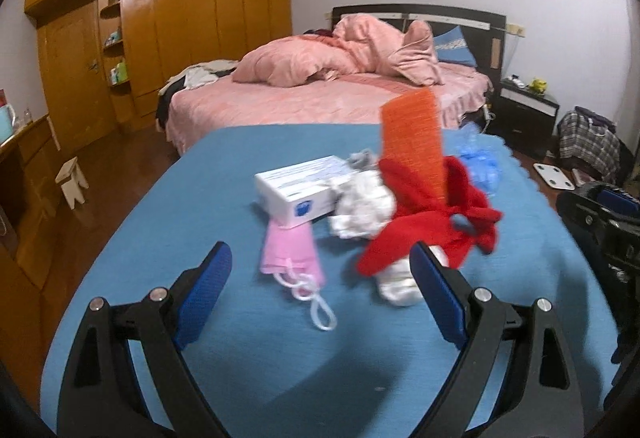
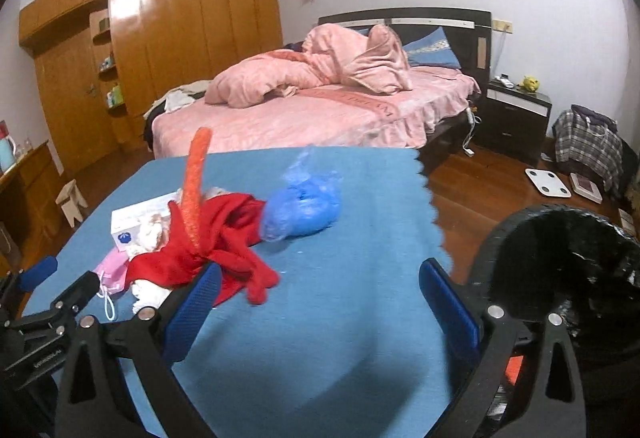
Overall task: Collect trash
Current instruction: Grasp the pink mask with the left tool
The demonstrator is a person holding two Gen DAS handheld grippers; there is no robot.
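A heap of trash lies on the blue tablecloth [image 1: 248,350]. It holds a white box [image 1: 298,194], a pink face mask [image 1: 290,256], crumpled white tissue [image 1: 366,208], a red cloth [image 1: 420,234] with an orange strip [image 1: 412,146] standing up from it, and a crumpled blue plastic bag [image 2: 300,208]. My left gripper [image 1: 320,298] is open, just short of the mask, with nothing between its fingers. My right gripper [image 2: 320,302] is open over bare cloth, its left finger [image 2: 192,312] beside the red cloth [image 2: 216,242]. A bin lined with a black bag [image 2: 560,266] stands at the table's right.
Behind the table is a bed with pink bedding [image 1: 320,94]. A wooden wardrobe [image 1: 160,18] fills the left wall and a small stool [image 1: 72,186] stands on the floor. A dark nightstand [image 2: 516,118], a white scale [image 2: 548,182] and a plaid bag [image 2: 588,146] are at the right.
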